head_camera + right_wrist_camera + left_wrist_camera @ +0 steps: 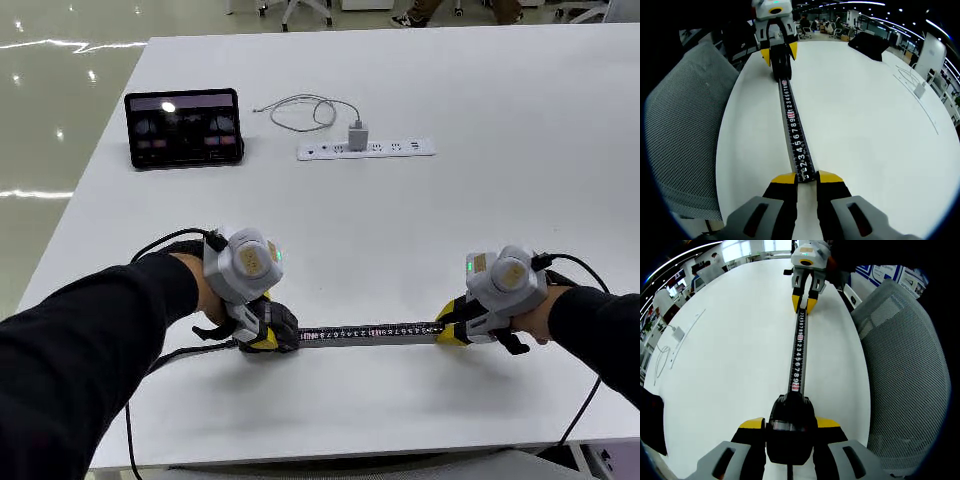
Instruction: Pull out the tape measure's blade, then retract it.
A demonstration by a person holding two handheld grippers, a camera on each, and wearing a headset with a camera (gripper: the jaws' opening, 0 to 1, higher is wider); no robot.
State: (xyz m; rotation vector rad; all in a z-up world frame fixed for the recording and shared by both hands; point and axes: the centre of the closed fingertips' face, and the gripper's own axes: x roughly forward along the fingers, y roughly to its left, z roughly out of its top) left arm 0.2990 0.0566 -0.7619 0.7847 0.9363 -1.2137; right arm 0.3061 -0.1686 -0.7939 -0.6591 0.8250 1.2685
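The tape measure's black case (285, 326) sits near the front edge of the white table (400, 230), clamped between the jaws of the left gripper (268, 335). Its blade (370, 333) lies drawn out flat along the tabletop to the right gripper (447, 333), whose yellow-tipped jaws are pinched tight on the blade's end. Farther back stands a tablet (184, 127), with a power strip (366, 148) and a plugged-in charger (358, 135) to its right. A mesh chair (905, 365) is at the table's near edge.

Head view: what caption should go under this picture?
The left gripper holds the tape measure case; the right gripper pinches the blade.
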